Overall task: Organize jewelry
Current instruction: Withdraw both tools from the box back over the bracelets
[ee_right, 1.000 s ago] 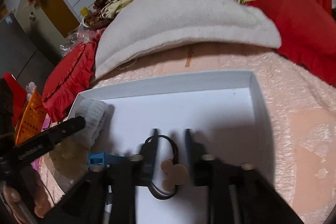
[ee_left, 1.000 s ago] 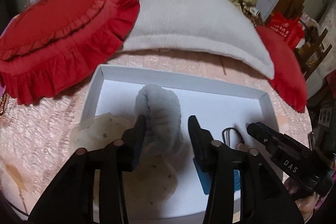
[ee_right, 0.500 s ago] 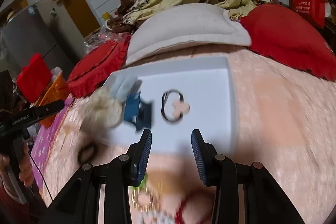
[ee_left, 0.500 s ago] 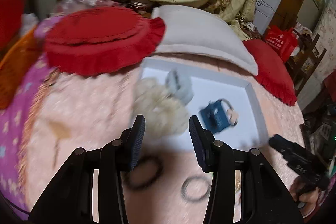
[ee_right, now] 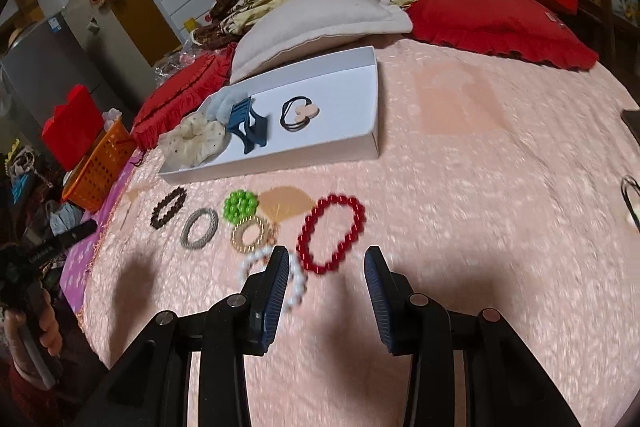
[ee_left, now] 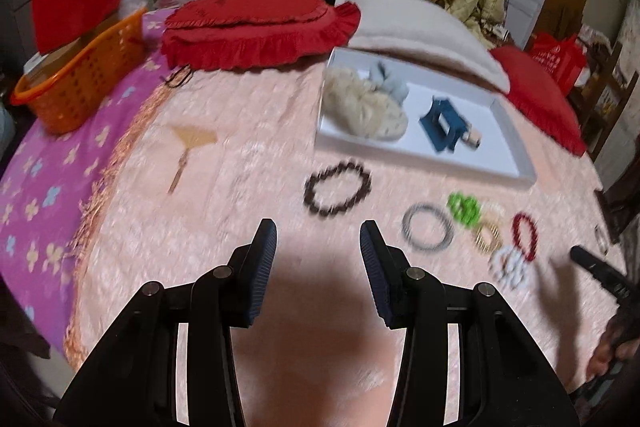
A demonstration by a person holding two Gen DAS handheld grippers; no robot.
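A white tray [ee_right: 370,95] on the pink bedspread holds a cream scrunchie [ee_right: 192,143], a grey scrunchie [ee_left: 386,83], a blue claw clip [ee_right: 244,125] and a black hair tie with a beige charm [ee_right: 298,113]. In front of the tray lies a row of bracelets: dark brown [ee_right: 168,207], grey [ee_right: 199,229], green [ee_right: 239,205], gold [ee_right: 248,235], white [ee_right: 296,285] and red [ee_right: 332,233]. My right gripper [ee_right: 326,265] hovers open over the bedspread just in front of the red and white bracelets, nothing between its jaws. My left gripper [ee_left: 318,243] hangs open and empty in front of the dark brown bracelet [ee_left: 338,189].
Red frilled cushions [ee_left: 256,27] and a white pillow [ee_right: 320,23] lie behind the tray. An orange basket [ee_left: 80,75] stands at the bed's left edge on a purple flowered cloth. A person's hand [ee_right: 44,327] grips the left tool's handle. A dark ring [ee_right: 632,195] lies at the far right.
Both grippers have pulled back from the tray toward the near side of the bed. The grey scrunchie and the black hair tie now lie in the tray, and the bracelet row has come into view.
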